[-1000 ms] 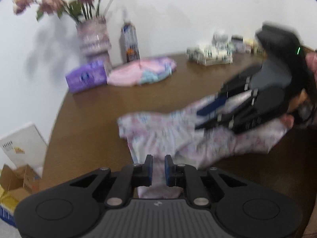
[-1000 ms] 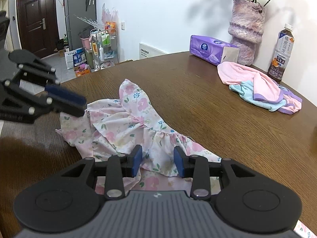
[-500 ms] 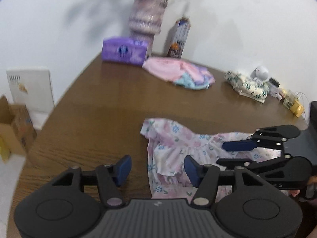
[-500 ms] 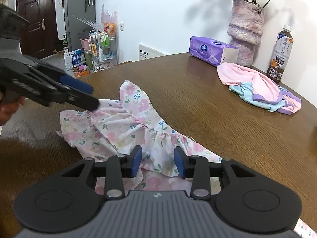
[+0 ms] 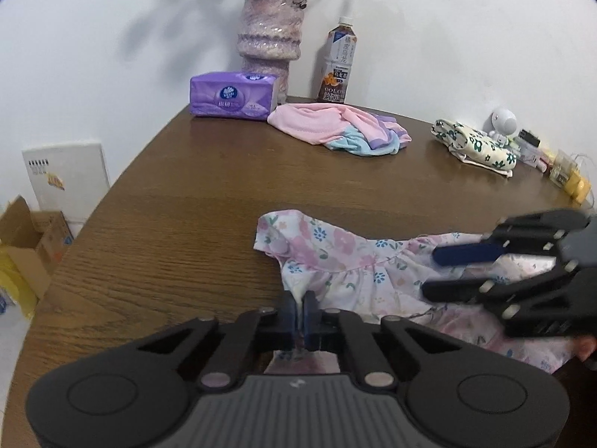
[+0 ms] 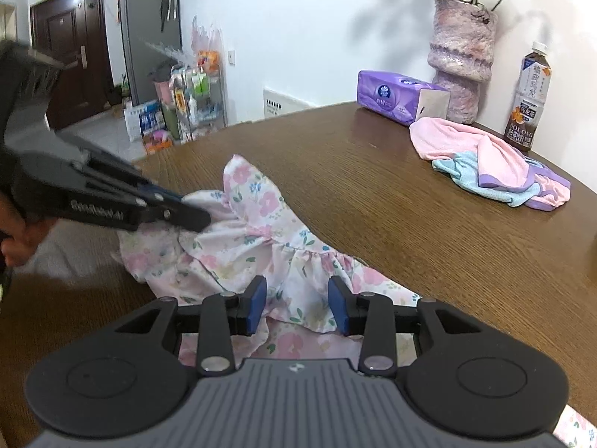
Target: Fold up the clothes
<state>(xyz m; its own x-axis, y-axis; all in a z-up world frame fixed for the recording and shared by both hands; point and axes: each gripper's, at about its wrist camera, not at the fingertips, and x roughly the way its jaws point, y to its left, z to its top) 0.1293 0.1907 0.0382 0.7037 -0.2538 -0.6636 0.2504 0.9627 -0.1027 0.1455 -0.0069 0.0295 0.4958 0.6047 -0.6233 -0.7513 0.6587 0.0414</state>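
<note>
A pale floral garment (image 5: 335,257) lies crumpled on the brown wooden table (image 5: 186,205). My left gripper (image 5: 300,311) is shut on the garment's near left edge, with a fold of cloth pinched between the blue pads. In the right wrist view the left gripper (image 6: 197,218) comes in from the left and its tips bite the same garment (image 6: 253,239). My right gripper (image 6: 297,308) stands open over the cloth, pads apart, with fabric lying under and between them. From the left wrist view the right gripper (image 5: 429,274) hovers at the garment's right side.
At the back of the table are a pink and blue clothes pile (image 5: 335,130), a purple tissue pack (image 5: 233,95), a vase (image 5: 270,37), a tea bottle (image 5: 337,71) and a floral pouch (image 5: 474,145). Cardboard boxes (image 5: 26,246) sit on the floor left of the table edge.
My left gripper rolled level, opened wide over the garment's edge, then closed on it. The right gripper has kept its place and its gap.
</note>
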